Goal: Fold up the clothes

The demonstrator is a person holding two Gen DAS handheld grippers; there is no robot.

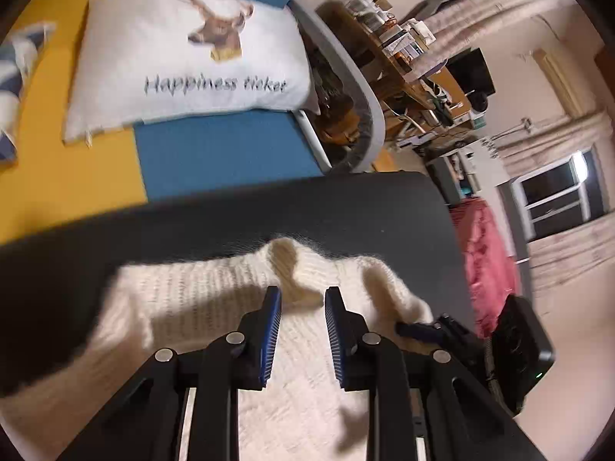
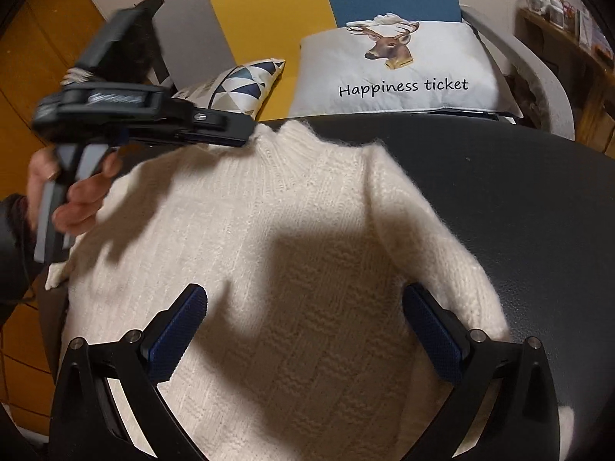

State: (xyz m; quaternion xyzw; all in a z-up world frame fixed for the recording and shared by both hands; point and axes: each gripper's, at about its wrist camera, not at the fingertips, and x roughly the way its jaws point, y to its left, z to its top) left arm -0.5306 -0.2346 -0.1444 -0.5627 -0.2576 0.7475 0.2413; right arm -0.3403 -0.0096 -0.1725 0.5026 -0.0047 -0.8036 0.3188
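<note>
A cream knitted sweater (image 2: 292, 238) lies spread on a black table (image 2: 519, 192), collar toward the far edge. It also shows in the left wrist view (image 1: 200, 307). My left gripper (image 1: 303, 292) hovers just above the sweater near its collar, jaws slightly apart with nothing between them. In the right wrist view the left gripper (image 2: 234, 134) reaches over the sweater's left shoulder, held by a hand. My right gripper (image 2: 303, 299) is wide open above the sweater's chest, empty. The right gripper also shows in the left wrist view (image 1: 415, 330) at the sweater's edge.
A white deer cushion reading "Happiness ticket" (image 2: 396, 73) and a triangle-patterned cushion (image 2: 238, 80) lie on a yellow and blue sofa (image 2: 269, 19) behind the table. A cluttered wooden shelf (image 1: 403, 50) stands at the right. A red cloth (image 1: 484, 253) lies beyond the table's right edge.
</note>
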